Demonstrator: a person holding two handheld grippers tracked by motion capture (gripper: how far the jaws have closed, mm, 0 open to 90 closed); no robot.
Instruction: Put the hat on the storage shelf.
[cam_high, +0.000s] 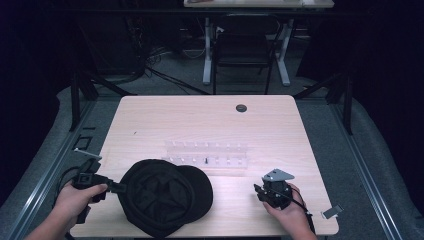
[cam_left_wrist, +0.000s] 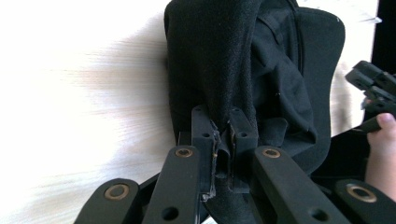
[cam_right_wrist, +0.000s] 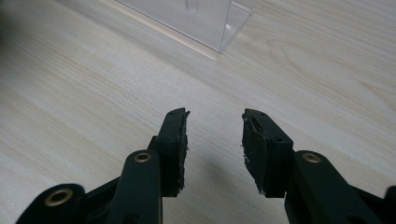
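Left tongs (cam_left_wrist: 223, 140) pinch black cap's (cam_high: 162, 195) rim; right tongs (cam_right_wrist: 215, 140) well apart.

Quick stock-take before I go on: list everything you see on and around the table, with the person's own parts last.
cap: one, black, near edge of table, left of centre
clear rack: one, transparent with small pegs, mid-table behind cap
table: one, light wood, dark round hole at far edge
chair: one, black, beyond table
left hand-held gripper: one, black, shut on cap's edge
right hand-held gripper: one, black, open above bare table
hands: two, at near edge
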